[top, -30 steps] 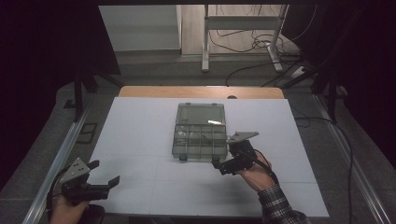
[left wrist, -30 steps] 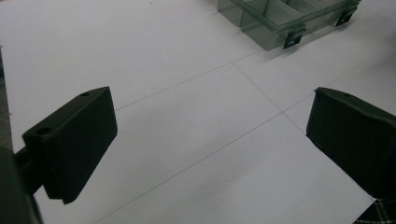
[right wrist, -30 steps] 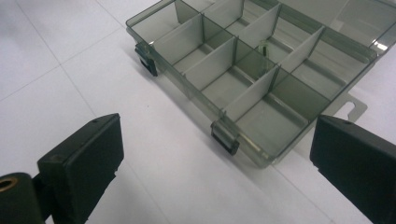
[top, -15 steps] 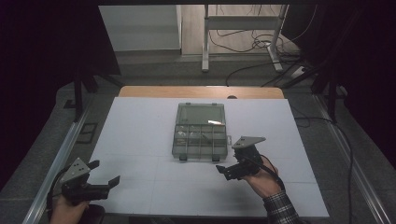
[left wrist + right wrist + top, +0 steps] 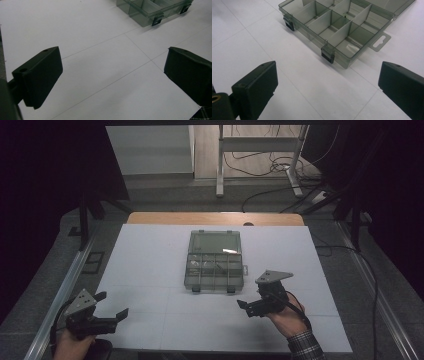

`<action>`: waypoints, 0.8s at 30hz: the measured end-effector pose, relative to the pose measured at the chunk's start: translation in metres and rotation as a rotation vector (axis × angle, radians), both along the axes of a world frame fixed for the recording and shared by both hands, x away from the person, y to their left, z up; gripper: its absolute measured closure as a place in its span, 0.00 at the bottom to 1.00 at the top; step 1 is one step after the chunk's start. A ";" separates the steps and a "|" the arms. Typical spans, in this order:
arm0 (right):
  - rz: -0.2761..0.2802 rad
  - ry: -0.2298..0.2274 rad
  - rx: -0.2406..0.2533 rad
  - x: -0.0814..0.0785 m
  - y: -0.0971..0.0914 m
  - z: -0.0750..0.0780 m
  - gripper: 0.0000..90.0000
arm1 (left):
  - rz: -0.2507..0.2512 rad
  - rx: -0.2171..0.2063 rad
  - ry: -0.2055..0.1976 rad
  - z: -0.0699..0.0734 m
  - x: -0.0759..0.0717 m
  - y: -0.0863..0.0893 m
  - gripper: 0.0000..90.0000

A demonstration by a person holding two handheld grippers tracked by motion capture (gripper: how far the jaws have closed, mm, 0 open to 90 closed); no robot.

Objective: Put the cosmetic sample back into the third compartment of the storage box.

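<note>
Tongs are seen in both hands, and both pairs are held apart with nothing between the jaws. The right tongs [image 5: 248, 307] are held just above the white surface [image 5: 150, 265], near its front edge, and are pointed to the person's left. The left tongs [image 5: 114, 312] are held low at the front left corner of the surface, well apart from the right ones, and are pointed to the person's right.

A box [image 5: 215, 261] of smoky clear plastic is laid flat on the surface, beyond the right tongs and a little to their left; it is not touched by either pair. Its lid [image 5: 215, 241] is folded open on the far side, away from the tongs. The tray is split by dividers [image 5: 322, 22] into several compartments. Two dark latches [image 5: 328, 54] are set on the box's near wall, the side turned toward the right tongs, and a clear hang tab [image 5: 381, 41] juts from its right end. Small dark bits are glimpsed in some compartments from the high view, but what they are cannot be told.

In the right gripper view the box is seen close ahead, between and beyond the two spread jaws. In the left gripper view only a corner of the box [image 5: 150, 10] is caught, far ahead and to the right of the jaws, with bare surface crossed by thin seam lines [image 5: 140, 48] between.
</note>
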State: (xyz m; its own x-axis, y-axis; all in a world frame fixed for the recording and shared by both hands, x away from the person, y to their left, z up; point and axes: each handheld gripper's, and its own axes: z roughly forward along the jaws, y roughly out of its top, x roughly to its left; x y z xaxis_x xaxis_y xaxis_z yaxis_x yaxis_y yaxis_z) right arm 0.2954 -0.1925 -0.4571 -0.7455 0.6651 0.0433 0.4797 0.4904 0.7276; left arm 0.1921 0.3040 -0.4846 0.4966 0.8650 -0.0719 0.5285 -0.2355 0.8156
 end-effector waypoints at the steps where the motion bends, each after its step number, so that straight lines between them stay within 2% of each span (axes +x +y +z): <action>1: -0.003 0.000 -0.003 -0.001 -0.001 0.000 0.03 | 0.000 0.000 0.000 0.000 0.000 0.000 0.03; 24: -0.036 -0.002 0.017 -0.021 -0.023 0.001 0.03 | 0.003 -0.003 -0.001 0.000 0.000 0.001 0.03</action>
